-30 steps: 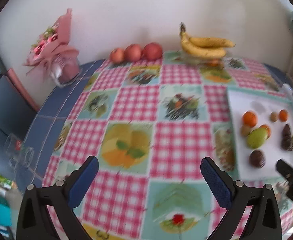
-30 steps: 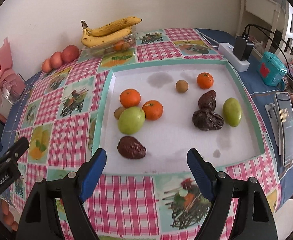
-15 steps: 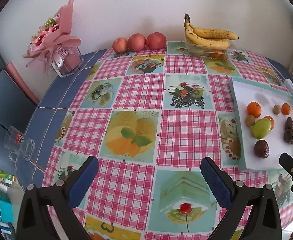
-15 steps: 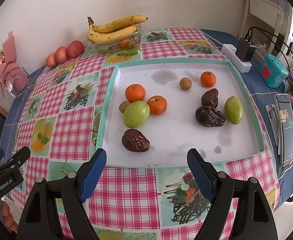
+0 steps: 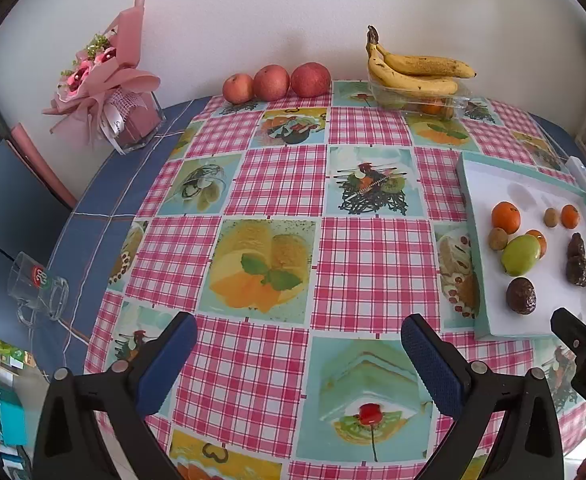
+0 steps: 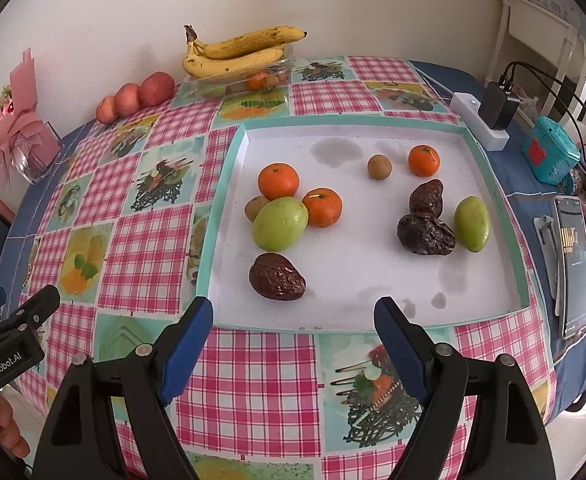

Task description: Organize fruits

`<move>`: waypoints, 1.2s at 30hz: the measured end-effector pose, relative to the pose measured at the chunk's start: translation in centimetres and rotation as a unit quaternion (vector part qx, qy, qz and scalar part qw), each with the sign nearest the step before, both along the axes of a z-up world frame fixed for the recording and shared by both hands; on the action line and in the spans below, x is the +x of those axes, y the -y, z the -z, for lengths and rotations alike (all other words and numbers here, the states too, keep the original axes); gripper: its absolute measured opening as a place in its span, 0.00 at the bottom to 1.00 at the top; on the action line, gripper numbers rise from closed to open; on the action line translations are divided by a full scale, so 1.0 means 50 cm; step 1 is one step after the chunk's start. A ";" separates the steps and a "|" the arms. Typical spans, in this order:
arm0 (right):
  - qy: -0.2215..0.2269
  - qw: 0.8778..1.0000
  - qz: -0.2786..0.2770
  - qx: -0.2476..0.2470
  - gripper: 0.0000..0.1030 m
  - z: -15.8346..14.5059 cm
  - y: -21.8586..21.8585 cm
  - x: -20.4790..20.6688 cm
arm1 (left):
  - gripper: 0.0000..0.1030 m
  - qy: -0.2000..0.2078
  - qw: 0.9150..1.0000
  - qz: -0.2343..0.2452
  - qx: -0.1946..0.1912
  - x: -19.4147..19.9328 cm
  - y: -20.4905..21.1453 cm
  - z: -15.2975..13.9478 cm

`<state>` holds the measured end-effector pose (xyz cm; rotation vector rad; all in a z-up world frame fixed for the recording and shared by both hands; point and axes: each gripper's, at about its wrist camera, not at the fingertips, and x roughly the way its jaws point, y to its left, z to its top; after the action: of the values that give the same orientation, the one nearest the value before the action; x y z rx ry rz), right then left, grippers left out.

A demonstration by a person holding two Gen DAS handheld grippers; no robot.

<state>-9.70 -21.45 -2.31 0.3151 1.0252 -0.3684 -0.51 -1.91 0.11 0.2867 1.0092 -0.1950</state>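
Both tongs, left (image 5: 299, 354) & right (image 6: 293, 330), are spread wide w/ nothing in them. Fruits sit mixed in the tray (image 6: 229, 184): oranges (image 6: 279, 181), green ones, brown ones. Can't tell if sorting is early or late.

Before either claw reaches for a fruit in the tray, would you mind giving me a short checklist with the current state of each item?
1. Right claw open and empty: ok.
2. Left claw open and empty: ok.
3. Right claw faces the tray, just short of its near rim: ok.
4. Nearest dark wrinkled fruit lies apart from its neighbours, free to grasp: ok.
5. Large green fruit free to grasp: not ok, it touches an orange and a small brown fruit.
6. Where each fruit should go: cannot tell.
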 end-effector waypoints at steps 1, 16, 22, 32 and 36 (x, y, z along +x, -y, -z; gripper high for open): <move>-0.001 1.000 0.000 -0.001 0.81 0.000 -0.001 0.000 | 1.00 0.000 1.000 0.000 -0.001 0.000 0.001 0.000; -0.008 1.000 -0.007 -0.007 0.81 0.001 -0.004 0.005 | 1.00 0.000 1.000 -0.001 -0.002 -0.002 0.003 -0.001; -0.011 1.000 -0.010 -0.008 0.81 0.002 -0.004 0.006 | 1.00 -0.002 1.000 -0.002 -0.002 -0.002 0.003 -0.002; -0.014 1.000 -0.015 -0.011 0.81 0.005 -0.005 0.006 | 1.00 -0.004 1.000 -0.003 -0.002 -0.002 0.002 -0.001; -0.014 1.000 -0.015 -0.011 0.81 0.005 -0.005 0.006 | 1.00 -0.006 1.000 -0.005 -0.003 -0.002 0.000 0.000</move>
<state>-9.41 -21.22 -2.56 0.2752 1.0510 -0.3583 -0.59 -1.93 0.11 0.2756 1.0211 -0.1906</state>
